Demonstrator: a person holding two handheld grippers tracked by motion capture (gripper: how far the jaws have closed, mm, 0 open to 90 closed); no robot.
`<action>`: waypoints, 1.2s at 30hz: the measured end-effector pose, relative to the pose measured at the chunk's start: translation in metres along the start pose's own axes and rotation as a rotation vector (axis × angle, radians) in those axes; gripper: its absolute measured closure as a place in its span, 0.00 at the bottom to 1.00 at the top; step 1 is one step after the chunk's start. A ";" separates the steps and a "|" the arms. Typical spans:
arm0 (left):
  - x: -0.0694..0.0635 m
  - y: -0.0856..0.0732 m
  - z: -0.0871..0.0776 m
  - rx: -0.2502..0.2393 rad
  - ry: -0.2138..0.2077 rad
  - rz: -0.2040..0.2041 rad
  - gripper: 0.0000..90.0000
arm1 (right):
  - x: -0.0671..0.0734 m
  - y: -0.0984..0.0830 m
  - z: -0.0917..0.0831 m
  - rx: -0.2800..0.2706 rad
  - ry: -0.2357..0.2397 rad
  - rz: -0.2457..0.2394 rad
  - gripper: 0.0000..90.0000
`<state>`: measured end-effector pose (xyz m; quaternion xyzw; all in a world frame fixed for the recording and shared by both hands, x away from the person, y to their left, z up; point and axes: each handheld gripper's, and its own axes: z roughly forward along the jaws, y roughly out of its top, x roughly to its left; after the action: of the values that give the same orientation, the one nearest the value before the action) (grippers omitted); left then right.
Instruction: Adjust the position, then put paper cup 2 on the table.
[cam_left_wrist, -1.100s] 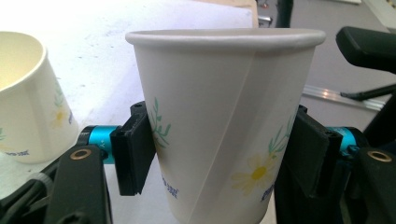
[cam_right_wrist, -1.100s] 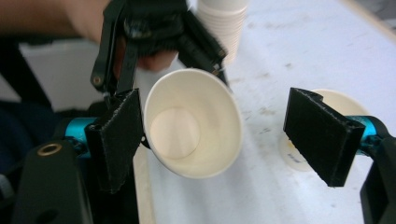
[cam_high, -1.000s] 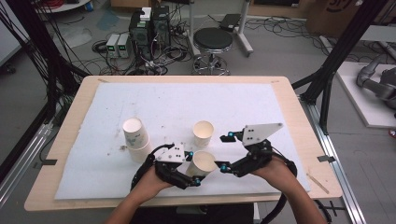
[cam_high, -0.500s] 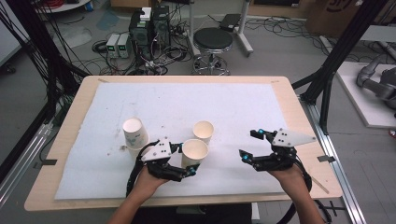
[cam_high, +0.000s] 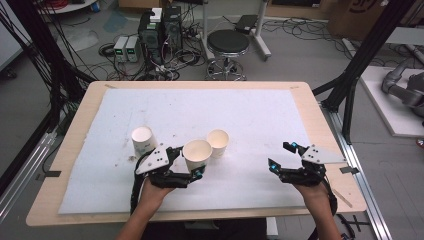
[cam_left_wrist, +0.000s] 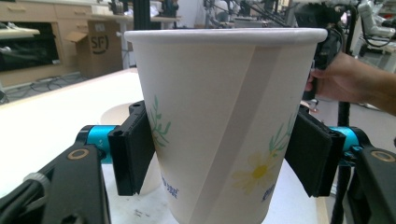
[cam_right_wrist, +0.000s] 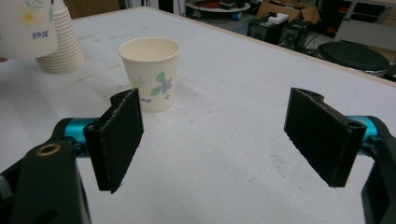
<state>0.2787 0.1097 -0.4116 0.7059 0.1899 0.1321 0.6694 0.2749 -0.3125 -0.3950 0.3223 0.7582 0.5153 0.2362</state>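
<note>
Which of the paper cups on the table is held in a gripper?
The middle cup, clamped between the left gripper pads; the stack of cups and single cup stand free.

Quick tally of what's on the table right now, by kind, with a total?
Single paper cups: 2, one held in the left gripper as the held cup, one standing cup.
Cup stacks: 1, the stack; how many cups it nests I cannot tell.
Grippers: 2, counting the right gripper, jaws open on nothing.
Total: 5.
</note>
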 end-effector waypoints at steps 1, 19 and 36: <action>0.000 0.001 -0.001 -0.005 0.004 0.004 0.34 | 0.000 0.000 -0.001 0.002 -0.001 -0.001 0.23; 0.001 -0.002 0.010 -0.022 0.006 0.038 0.34 | -0.001 -0.004 -0.005 -0.005 -0.012 0.007 0.23; -0.013 -0.031 0.055 0.100 -0.046 0.046 0.35 | -0.004 -0.008 -0.010 -0.007 -0.010 0.010 0.23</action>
<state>0.2883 0.0555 -0.4455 0.7457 0.1644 0.1215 0.6341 0.2681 -0.3239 -0.3989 0.3278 0.7536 0.5173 0.2387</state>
